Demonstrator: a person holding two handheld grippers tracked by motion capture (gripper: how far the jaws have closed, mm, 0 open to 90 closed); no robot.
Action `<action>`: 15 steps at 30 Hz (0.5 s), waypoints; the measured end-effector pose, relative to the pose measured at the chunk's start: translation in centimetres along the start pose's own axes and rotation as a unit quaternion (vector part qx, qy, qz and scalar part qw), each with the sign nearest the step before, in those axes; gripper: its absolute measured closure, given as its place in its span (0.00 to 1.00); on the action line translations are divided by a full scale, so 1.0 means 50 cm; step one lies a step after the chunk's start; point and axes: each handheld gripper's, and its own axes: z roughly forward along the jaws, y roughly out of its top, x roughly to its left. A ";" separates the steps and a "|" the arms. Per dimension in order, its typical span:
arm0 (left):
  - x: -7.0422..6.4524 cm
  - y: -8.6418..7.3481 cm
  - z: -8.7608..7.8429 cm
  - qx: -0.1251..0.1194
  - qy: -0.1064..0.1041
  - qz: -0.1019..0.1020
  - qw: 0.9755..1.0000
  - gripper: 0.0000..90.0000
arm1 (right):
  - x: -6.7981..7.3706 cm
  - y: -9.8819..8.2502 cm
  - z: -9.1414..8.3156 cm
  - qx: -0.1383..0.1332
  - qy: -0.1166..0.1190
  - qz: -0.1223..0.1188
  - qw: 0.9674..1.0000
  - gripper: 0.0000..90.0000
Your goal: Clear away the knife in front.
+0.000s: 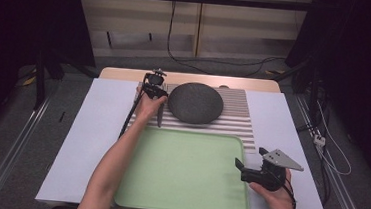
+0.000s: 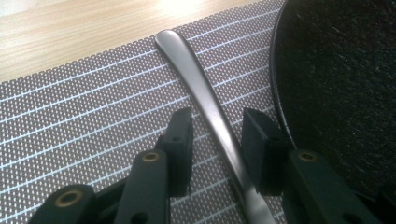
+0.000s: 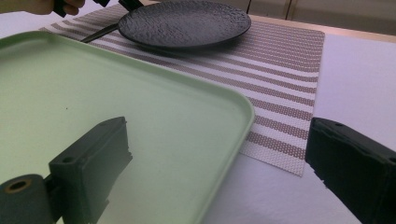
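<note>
A dull metal utensil handle [image 2: 196, 79] lies on the striped placemat [image 2: 84, 121], just left of a dark round plate [image 2: 336, 70]. My left gripper [image 2: 215, 121] points down over it with one jaw on each side of the handle; a small gap shows at both pads, so it is open. In the high view the left gripper [image 1: 155, 94] is at the plate's [image 1: 195, 103] left edge, and the utensil [image 1: 160, 116] runs toward me. My right gripper [image 3: 215, 130] is wide open and holds nothing, hovering at the right rim of the green tray [image 3: 140, 93].
The green tray [image 1: 183, 169] lies in front of the placemat [image 1: 232, 118] on a white sheet [image 1: 96, 127]. The right gripper [image 1: 242, 170] is near the tray's right edge. A wooden table edge [image 2: 70, 32] runs behind the mat.
</note>
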 end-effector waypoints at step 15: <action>0.013 0.004 -0.009 0.026 -0.005 0.023 0.999 0.88 | -0.001 -0.001 0.002 0.003 0.000 0.001 1.000 0.07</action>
